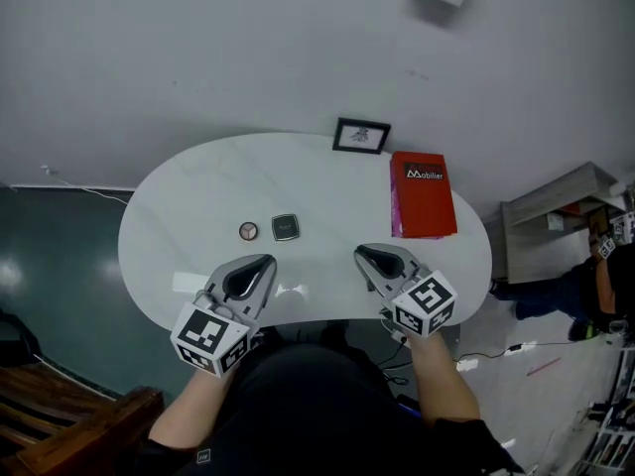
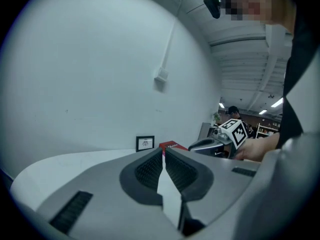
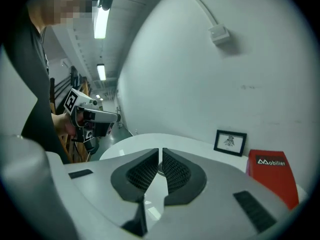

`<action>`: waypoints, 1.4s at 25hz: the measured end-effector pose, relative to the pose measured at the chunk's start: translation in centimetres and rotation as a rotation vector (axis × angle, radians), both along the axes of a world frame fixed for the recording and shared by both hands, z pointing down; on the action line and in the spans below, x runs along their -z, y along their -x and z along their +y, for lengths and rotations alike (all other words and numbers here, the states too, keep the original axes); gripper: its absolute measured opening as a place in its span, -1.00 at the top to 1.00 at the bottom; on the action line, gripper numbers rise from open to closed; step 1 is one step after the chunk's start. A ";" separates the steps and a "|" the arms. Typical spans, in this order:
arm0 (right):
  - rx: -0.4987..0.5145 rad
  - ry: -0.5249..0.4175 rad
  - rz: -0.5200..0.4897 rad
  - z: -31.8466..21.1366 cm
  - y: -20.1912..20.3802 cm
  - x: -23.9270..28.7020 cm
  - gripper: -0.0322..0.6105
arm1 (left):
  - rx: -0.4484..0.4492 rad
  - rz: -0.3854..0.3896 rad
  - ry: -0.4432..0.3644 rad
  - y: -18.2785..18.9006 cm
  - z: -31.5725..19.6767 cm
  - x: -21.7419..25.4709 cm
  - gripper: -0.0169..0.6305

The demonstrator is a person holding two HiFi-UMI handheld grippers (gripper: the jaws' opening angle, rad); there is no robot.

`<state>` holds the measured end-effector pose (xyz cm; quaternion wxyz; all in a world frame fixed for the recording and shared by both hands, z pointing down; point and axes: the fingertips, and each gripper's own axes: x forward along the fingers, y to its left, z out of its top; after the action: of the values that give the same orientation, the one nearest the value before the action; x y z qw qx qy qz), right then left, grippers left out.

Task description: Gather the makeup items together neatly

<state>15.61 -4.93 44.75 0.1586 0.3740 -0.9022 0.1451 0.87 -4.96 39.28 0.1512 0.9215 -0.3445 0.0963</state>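
While both tongs hovered over the near edge of the white oval table (image 1: pixel 189 201), the two makeup items lay side by side near its middle, just ahead of the left gripper (image 1: pixel 266 260). One was a small round compact (image 1: pixel 248 230) with a pale face and a dark rim. The other was a dark, squarish compact (image 1: pixel 286 227) with rounded corners, just to its right. The two were close but not touching.

The left gripper's jaws were pressed together with nothing between them. The right gripper (image 1: pixel 363 252) also had its ribbed pads drawn nearly together on nothing, and it stood well apart from the makeup.

The head view gave the layout from above. It showed the compacts, a red box (image 1: pixel 423 194) at the right of the table, and a small black picture frame (image 1: pixel 361 135) at the far edge by the wall.

The gripper views looked low across the tabletop. They showed the frame standing upright and white lettering on the red box. The left gripper view caught the right gripper with its marker cube off to the side, held in a hand. The right gripper view caught the left gripper likewise, with ceiling strip lights behind it. Whether either compact showed in those low views could not be told.
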 end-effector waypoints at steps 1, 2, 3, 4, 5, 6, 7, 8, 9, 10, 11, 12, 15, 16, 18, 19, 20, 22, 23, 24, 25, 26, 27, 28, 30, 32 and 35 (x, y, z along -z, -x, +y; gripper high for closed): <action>-0.030 0.022 -0.012 0.0 -1.2 -0.6 0.75 | -0.005 -0.003 0.015 -1.0 -0.1 -0.5 0.87; -0.062 0.046 -0.029 0.0 -2.5 -1.3 0.75 | -0.013 -0.003 0.028 -2.0 -0.1 -0.8 0.87; -0.091 0.071 -0.055 0.0 -3.6 -1.9 0.75 | -0.023 -0.001 0.037 -3.1 0.0 -1.1 0.87; -0.115 0.093 -0.093 0.0 -4.4 -2.3 0.75 | -0.035 0.001 0.043 -4.2 0.1 -1.3 0.87; -0.133 0.114 -0.133 0.1 -5.1 -2.7 0.75 | -0.050 0.002 0.049 -5.2 0.2 -1.5 0.87; -0.146 0.133 -0.159 0.3 -5.6 -3.1 0.75 | -0.064 0.001 0.054 -6.0 0.4 -1.6 0.87; -0.155 0.154 -0.164 0.4 -6.0 -3.7 0.75 | -0.077 -0.001 0.059 -6.7 0.4 -1.7 0.87; -0.161 0.177 -0.154 0.5 -6.3 -4.4 0.75 | -0.088 -0.003 0.065 -7.2 0.4 -1.9 0.87; -0.163 0.202 -0.137 0.6 -6.4 -5.2 0.72 | -0.097 -0.006 0.071 -7.7 0.4 -2.0 0.87; -0.163 0.226 -0.118 0.7 -6.5 -6.1 0.63 | -0.105 -0.011 0.077 -8.0 0.3 -2.2 0.87; -0.161 0.246 -0.096 0.9 -6.5 -6.9 0.49 | -0.111 -0.015 0.081 -8.2 0.2 -2.4 0.87; -0.159 0.261 -0.069 1.1 -6.5 -7.7 0.45 | -0.116 -0.020 0.082 -8.3 0.2 -2.5 0.87; -0.165 0.298 0.004 1.9 -6.5 -10.0 0.42 | -0.120 -0.028 0.094 -8.4 -0.1 -2.9 0.87; -0.170 0.314 0.015 2.2 -6.6 -10.7 0.41 | -0.121 -0.030 0.099 -8.4 -0.1 -3.1 0.87; -0.185 0.352 0.022 2.7 -6.7 -12.3 0.37 | -0.126 -0.035 0.112 -8.5 -0.2 -3.4 0.87; -0.194 0.370 0.027 3.0 -6.8 -13.0 0.36 | -0.130 -0.039 0.118 -8.5 -0.1 -3.6 0.87; -0.205 0.385 0.036 3.3 -7.0 -13.8 0.35 | -0.135 -0.042 0.123 -8.5 -0.1 -3.8 0.87; -0.233 0.404 0.067 3.8 -7.4 -15.1 0.35 | -0.143 -0.050 0.132 -8.3 0.1 -4.1 0.87; -0.248 0.409 0.087 4.0 -7.7 -15.7 0.35 | -0.145 -0.053 0.136 -8.2 0.2 -4.4 0.87; -0.260 0.414 0.106 4.2 -7.9 -16.4 0.36 | -0.146 -0.056 0.140 -8.1 0.3 -4.6 0.87; -0.271 0.423 0.121 4.4 -8.0 -17.1 0.36 | -0.146 -0.060 0.144 -7.9 0.4 -4.8 0.87; -0.282 0.436 0.133 4.7 -8.1 -17.8 0.36 | -0.146 -0.063 0.147 -7.7 0.5 -5.0 0.87; -0.292 0.451 0.142 5.0 -8.2 -18.4 0.36 | -0.147 -0.066 0.149 -7.5 0.7 -5.0 0.87; -0.302 0.467 0.149 5.3 -8.3 -19.1 0.36 | -0.147 -0.068 0.149 -7.2 0.8 -5.1 0.87; -0.324 0.499 0.153 5.7 -8.6 -20.2 0.37 | -0.145 -0.071 0.148 -6.6 1.1 -5.1 0.87; -0.344 0.515 0.156 5.8 -8.9 -20.8 0.42 | -0.138 -0.074 0.146 -5.9 1.4 -5.0 0.87; -0.367 0.508 0.170 5.5 -9.3 -21.3 0.52 | -0.123 -0.079 0.146 -4.4 1.9 -5.1 0.87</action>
<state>24.91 0.59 66.05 0.2929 0.4896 -0.7381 0.3601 5.26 -3.06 44.41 0.1981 0.9230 -0.2849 0.1664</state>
